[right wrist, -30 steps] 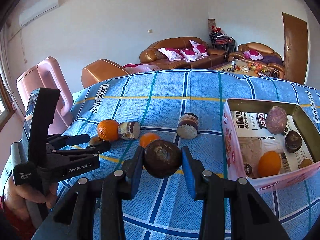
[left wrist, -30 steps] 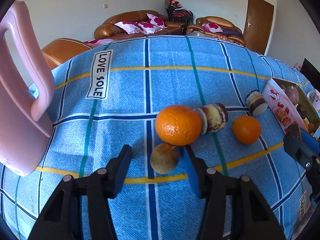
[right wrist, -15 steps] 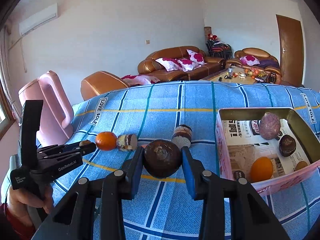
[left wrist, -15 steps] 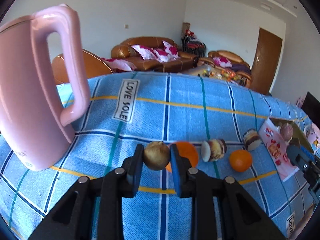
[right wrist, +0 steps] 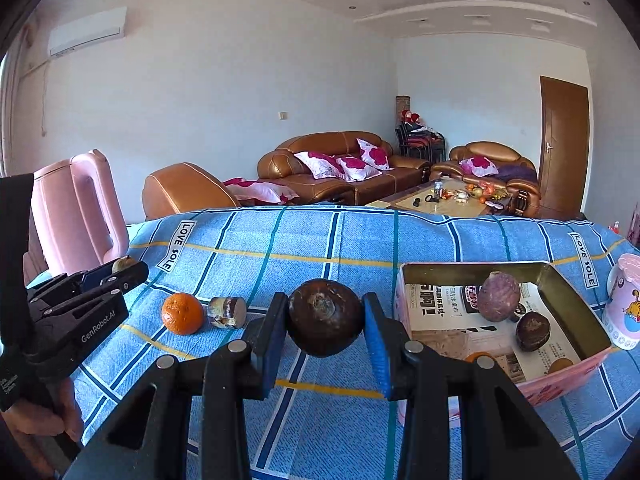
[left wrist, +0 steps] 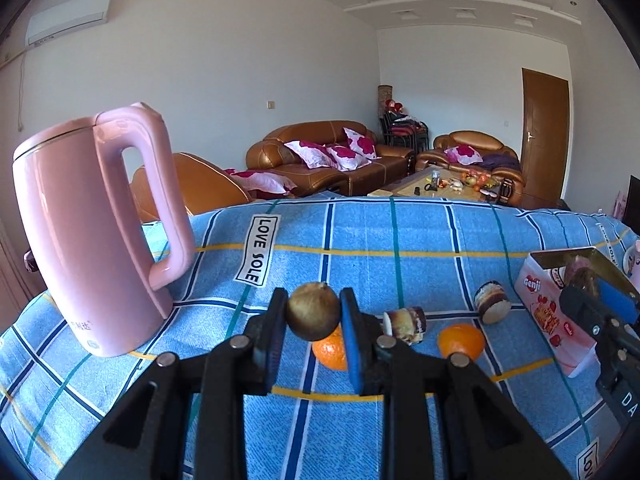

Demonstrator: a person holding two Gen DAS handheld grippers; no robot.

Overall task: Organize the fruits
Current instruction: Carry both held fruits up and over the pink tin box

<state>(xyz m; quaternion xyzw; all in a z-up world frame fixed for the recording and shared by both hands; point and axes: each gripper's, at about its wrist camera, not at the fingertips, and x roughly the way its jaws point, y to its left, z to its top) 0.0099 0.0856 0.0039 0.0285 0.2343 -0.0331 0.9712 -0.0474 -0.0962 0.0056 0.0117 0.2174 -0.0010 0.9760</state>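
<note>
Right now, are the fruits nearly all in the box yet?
Partly. The box already holds a purple fruit, a dark one and some orange ones. In hand: the left gripper grips a small tan fruit, and the right gripper grips a dark brown fruit. Left on the cloth: two oranges and two small snack rolls.

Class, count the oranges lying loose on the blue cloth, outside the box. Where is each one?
2. One orange lies near the box; the other orange sits partly behind the left gripper's fingers. More could be hidden behind them.
</note>
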